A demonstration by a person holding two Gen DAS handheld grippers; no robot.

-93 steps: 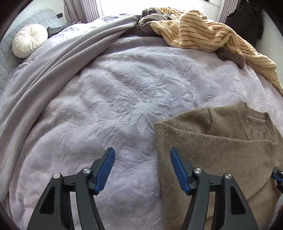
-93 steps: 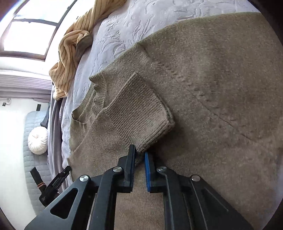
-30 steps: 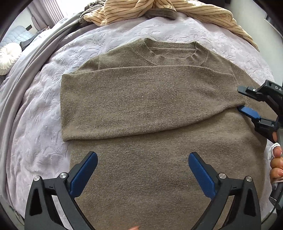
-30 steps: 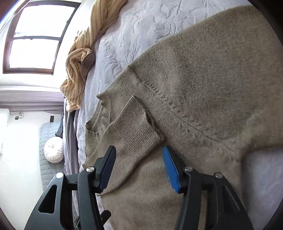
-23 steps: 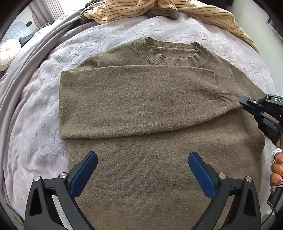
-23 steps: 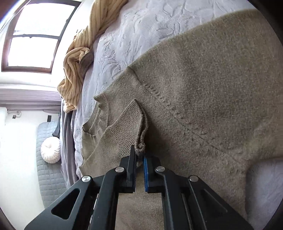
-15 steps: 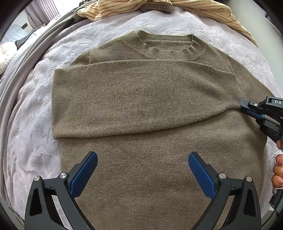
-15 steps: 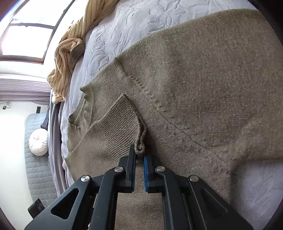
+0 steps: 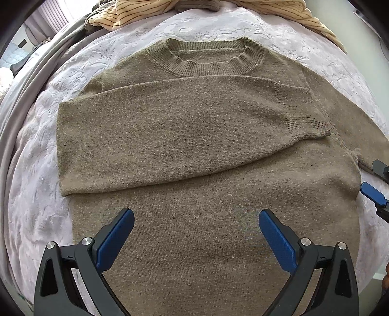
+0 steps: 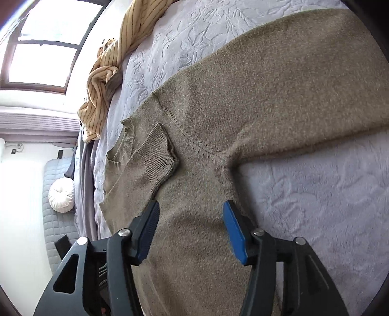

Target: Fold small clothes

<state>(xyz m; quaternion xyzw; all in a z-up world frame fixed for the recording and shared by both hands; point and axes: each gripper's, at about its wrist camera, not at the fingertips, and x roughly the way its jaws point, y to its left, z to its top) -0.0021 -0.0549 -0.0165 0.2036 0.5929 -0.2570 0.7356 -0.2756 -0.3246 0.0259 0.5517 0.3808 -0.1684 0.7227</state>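
Sweater [image 9: 206, 150], one, olive knit, flat on my lilac bedspread [image 9: 36, 194], one sleeve folded across, striped garment [image 10: 107, 80] behind, my left gripper [image 9: 195, 233] spread empty, right gripper [image 10: 192, 228] opening, nothing between.

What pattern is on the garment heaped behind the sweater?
Thin dark stripes on mustard yellow: the striped garment. Shows best in the right wrist view.

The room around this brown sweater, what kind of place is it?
Most likely a bedroom: the brown sweater lies on a quilted bedspread, with a window and a round cushion beyond it.
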